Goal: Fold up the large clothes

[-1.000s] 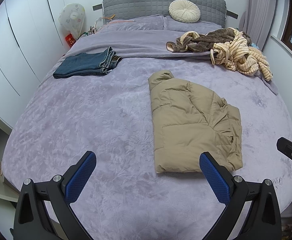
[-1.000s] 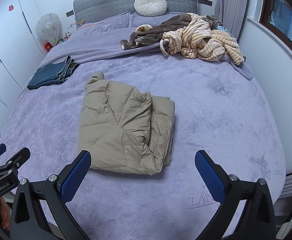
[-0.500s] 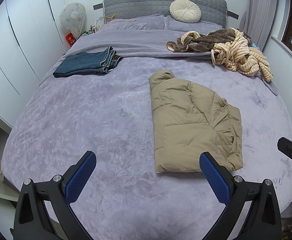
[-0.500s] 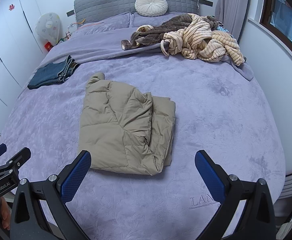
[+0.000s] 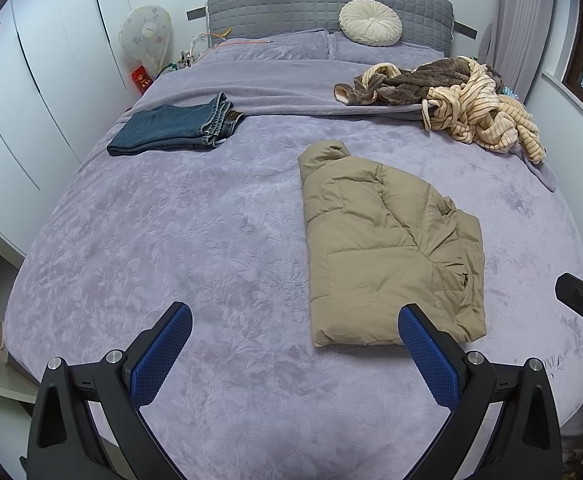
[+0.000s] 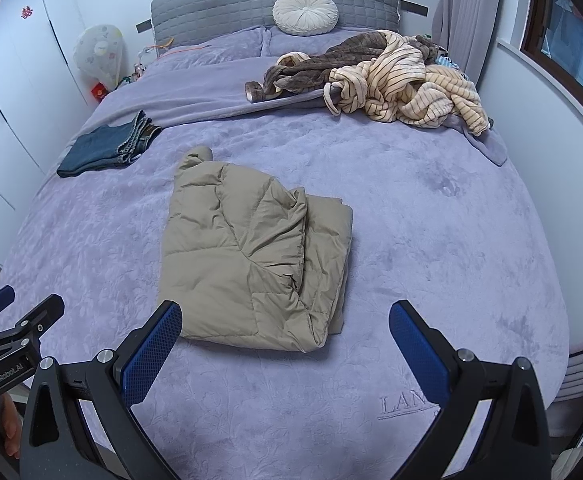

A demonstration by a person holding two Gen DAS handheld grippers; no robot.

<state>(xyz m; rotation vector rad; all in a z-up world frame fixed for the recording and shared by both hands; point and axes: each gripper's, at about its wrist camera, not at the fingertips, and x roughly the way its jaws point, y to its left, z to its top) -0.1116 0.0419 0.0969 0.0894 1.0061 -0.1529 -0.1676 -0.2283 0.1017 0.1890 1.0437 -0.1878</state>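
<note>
The tan jacket (image 5: pixel 387 248) lies folded in the middle of the bed (image 5: pixel 179 240), its collar pointing to the far side. The left gripper (image 5: pixel 295 330) hangs above the near edge with its jaws spread wide and empty; the right gripper (image 6: pixel 285 328) is also spread wide, holding nothing. Folded jeans (image 5: pixel 175 126) rest far left, and a pile of robes (image 6: pixel 387 76) lies far right.

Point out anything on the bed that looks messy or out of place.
The striped robe and brown robe lie tangled in an unfolded heap near the headboard, unlike the folded jeans and tan puffer jacket. The jacket's right edge is slightly uneven.
</note>
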